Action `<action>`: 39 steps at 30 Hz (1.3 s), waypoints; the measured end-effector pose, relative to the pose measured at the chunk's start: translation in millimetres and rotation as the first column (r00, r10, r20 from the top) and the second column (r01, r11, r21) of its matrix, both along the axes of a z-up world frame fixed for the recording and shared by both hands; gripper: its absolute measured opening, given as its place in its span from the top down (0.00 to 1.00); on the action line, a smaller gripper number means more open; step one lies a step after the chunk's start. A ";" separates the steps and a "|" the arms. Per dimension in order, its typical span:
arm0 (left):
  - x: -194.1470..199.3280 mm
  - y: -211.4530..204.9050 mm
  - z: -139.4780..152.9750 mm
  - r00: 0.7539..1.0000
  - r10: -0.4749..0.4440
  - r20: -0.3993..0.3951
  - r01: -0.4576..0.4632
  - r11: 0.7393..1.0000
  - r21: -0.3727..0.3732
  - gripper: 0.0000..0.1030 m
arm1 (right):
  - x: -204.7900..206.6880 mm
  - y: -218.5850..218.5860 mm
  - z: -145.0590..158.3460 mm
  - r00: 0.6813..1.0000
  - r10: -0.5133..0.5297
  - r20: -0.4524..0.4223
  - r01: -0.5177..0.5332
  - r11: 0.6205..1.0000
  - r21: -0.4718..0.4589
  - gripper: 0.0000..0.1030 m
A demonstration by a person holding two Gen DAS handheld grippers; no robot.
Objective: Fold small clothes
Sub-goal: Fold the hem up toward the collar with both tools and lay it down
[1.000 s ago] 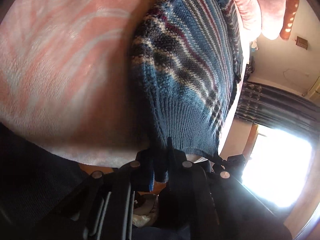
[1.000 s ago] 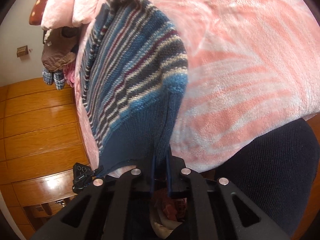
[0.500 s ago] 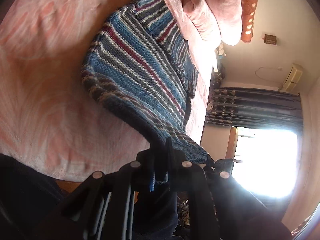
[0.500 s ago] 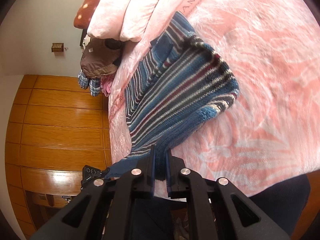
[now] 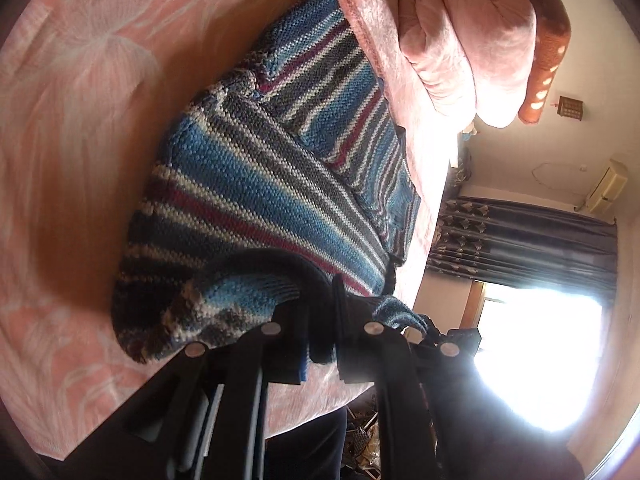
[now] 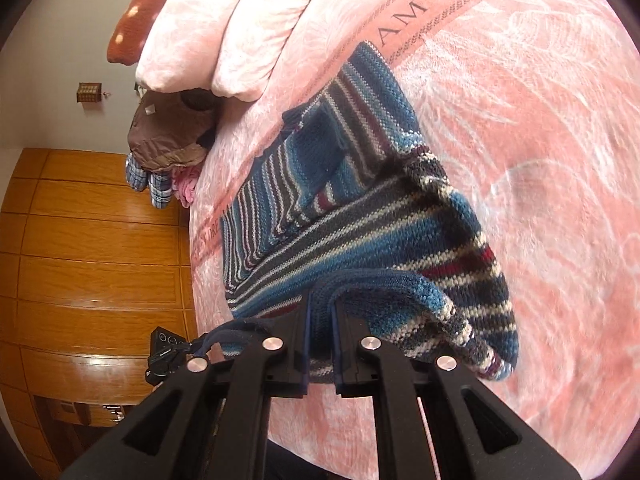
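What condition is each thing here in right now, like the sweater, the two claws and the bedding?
Striped sweater: partly folded, near hem lifted.
Left gripper: shut on the hem.
Right gripper: shut on the hem.
Pink blanket: spread flat.
Pink quilt: folded, stacked.
Curtain: partly drawn.

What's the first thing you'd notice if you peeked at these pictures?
The stripy blue sweater lying on the pink blanket, its near edge lifted up. The left hand-held gripper and the right hand-held gripper are each shut on that edge. Behind the sweater sit puffy pink pillows, and a bright window glows at the side.
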State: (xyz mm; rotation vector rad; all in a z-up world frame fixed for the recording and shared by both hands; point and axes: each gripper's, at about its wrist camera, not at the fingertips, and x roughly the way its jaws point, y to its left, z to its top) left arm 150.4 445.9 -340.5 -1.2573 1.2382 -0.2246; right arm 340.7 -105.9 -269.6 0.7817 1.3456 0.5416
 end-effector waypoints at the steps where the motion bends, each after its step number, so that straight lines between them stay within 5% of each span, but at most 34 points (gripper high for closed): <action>1: 8.4 1.8 -6.8 1.000 -0.001 -0.016 0.001 1.000 0.004 0.92 | 9.4 3.1 -7.7 1.000 0.000 -0.014 -0.001 1.000 -0.009 0.92; 7: 46.5 4.5 -39.8 0.995 -0.037 -0.095 0.042 0.998 0.049 0.89 | 49.8 16.0 -55.0 0.995 0.014 -0.098 -0.019 0.998 -0.053 0.89; 13: 57.0 4.8 -30.1 0.994 -0.104 -0.041 0.108 0.989 0.106 0.75 | 62.8 15.3 -62.4 0.993 0.060 -0.107 -0.062 0.998 -0.018 0.75; 15: 56.7 3.4 -21.6 0.992 -0.129 -0.009 0.129 0.982 0.137 0.40 | 65.5 12.8 -56.1 0.994 0.069 -0.083 -0.071 0.997 -0.014 0.72; 16: 56.2 4.3 -17.0 0.990 -0.138 0.004 0.136 0.977 0.161 0.35 | 67.0 11.5 -54.1 0.994 0.075 -0.080 -0.076 0.997 -0.008 0.72; 26: 70.1 9.4 2.7 0.963 -0.260 0.073 0.231 0.933 0.277 0.34 | 79.6 16.6 -38.2 0.983 0.184 0.002 -0.183 0.976 -0.117 0.72; 35: 94.3 -13.1 -20.1 0.929 -0.370 0.003 0.339 0.854 0.395 0.34 | 87.5 47.3 -55.3 0.952 0.305 0.006 -0.293 0.922 -0.254 0.63; 39: 100.0 -17.4 -26.2 0.923 -0.385 -0.013 0.357 0.842 0.403 0.34 | 90.3 52.8 -65.4 0.939 0.343 -0.007 -0.330 0.900 -0.285 0.62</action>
